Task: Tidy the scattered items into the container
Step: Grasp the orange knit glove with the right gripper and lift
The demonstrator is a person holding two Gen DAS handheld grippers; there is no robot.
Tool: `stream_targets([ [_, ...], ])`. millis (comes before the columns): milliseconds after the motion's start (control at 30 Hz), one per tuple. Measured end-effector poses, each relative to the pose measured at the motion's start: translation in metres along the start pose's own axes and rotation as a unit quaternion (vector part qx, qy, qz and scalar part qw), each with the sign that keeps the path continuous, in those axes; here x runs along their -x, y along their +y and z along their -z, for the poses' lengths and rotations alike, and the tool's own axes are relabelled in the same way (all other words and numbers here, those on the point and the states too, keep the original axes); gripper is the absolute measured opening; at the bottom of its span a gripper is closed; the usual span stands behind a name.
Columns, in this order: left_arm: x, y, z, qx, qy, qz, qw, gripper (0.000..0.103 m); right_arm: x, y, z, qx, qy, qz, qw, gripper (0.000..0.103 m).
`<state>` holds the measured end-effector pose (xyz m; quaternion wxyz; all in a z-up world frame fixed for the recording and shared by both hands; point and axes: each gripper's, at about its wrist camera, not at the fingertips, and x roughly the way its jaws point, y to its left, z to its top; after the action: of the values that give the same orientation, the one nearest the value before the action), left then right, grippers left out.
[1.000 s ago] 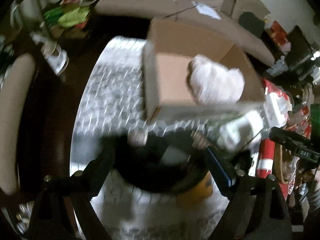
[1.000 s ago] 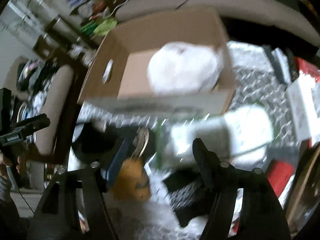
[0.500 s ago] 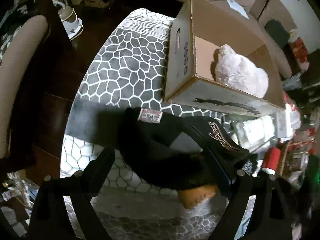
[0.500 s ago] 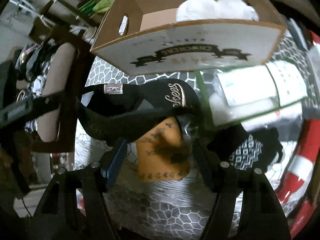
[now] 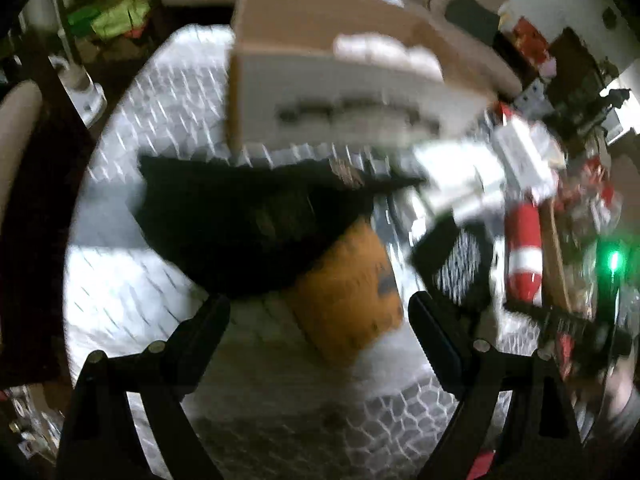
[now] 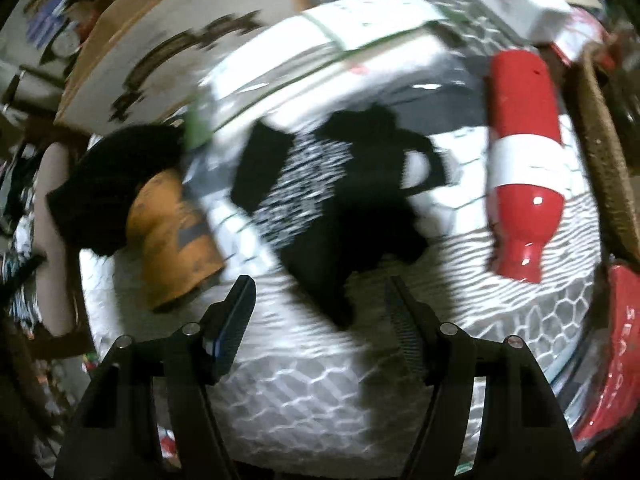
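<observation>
Cardboard box [image 5: 320, 80] is your container: it stands at the far side of the desk [image 5: 120, 288], with dark lettering on its white near wall and a white plush lump [image 5: 384, 54] showing above the rim. Just in front of it lies a black cap [image 5: 240, 232], and an orange item [image 5: 344, 292] pokes out from under the cap's near right edge, touching it. To the right of the orange item sits a black-and-white patterned cloth [image 6: 320, 192], crumpled flat on the desk's grey honeycomb-patterned cover. Beyond that cloth, close against the box's right end, rests a white pack with a green stripe [image 6: 340, 40]; whether it touches the box is blurred. Further right a red bottle with a white band [image 6: 524, 160] lies on its side, neck toward you, well apart from the cloth.

Your left tool [image 5: 320, 312] hangs above the near edge of the orange item with its fingers spread wide and nothing between them. Your right tool [image 6: 320, 292] hangs over the near corner of the patterned cloth, its fingers also parted and empty, pads clear of the fabric. You can see part of your right tool low at the right edge of the left view. Both views are smeared by motion, so fine print is unreadable.
</observation>
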<state>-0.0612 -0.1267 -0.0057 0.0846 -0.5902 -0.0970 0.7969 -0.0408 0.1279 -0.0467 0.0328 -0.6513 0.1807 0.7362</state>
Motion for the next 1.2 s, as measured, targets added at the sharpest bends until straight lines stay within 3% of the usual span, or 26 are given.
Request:
stream_targets([
  [133, -0.045, -0.008, 0.019, 0.005, 0.017, -0.034, 0.9993, 0.092, -0.025, -0.029, -0.018, -0.042, 0.000, -0.019, 0.999, 0.064],
  [300, -0.084, -0.006, 0.016, 0.039, 0.022, -0.057, 0.9974, 0.092, -0.052, -0.055, -0.031, -0.102, 0.006, -0.055, 0.993, 0.064],
  [400, -0.103, -0.010, 0.013, 0.053, 0.035, -0.061, 0.9961, 0.092, -0.063, -0.050, -0.036, -0.091, 0.012, -0.065, 0.994, 0.064],
  [567, -0.124, -0.021, 0.015, 0.070, 0.052, -0.071, 0.9937, 0.091, -0.069, -0.039, -0.041, -0.062, 0.013, -0.047, 0.997, 0.065],
  [633, -0.125, -0.024, 0.017, 0.074, 0.053, -0.067, 0.9937, 0.077, -0.068, -0.036, -0.043, -0.057, 0.012, -0.041, 0.997, 0.064],
  [700, -0.121, -0.030, 0.017, 0.066, 0.050, -0.058, 0.9949, 0.042, -0.062, -0.033, -0.043, -0.049, 0.004, -0.032, 0.998, 0.064],
  [800, -0.111, -0.034, 0.016, 0.059, 0.048, -0.047, 0.9960, 0.022, -0.045, -0.024, -0.043, -0.035, -0.020, -0.038, 0.998, 0.064],
  [1000, -0.087, -0.023, 0.017, 0.086, 0.048, -0.010, 0.9951, 0.017, -0.036, -0.014, -0.034, -0.029, -0.017, -0.038, 0.999, 0.059],
  [1200, -0.034, -0.022, 0.021, 0.089, 0.030, 0.028, 0.9952, 0.017, -0.027, -0.010, -0.023, -0.032, -0.008, -0.059, 0.998, 0.058],
])
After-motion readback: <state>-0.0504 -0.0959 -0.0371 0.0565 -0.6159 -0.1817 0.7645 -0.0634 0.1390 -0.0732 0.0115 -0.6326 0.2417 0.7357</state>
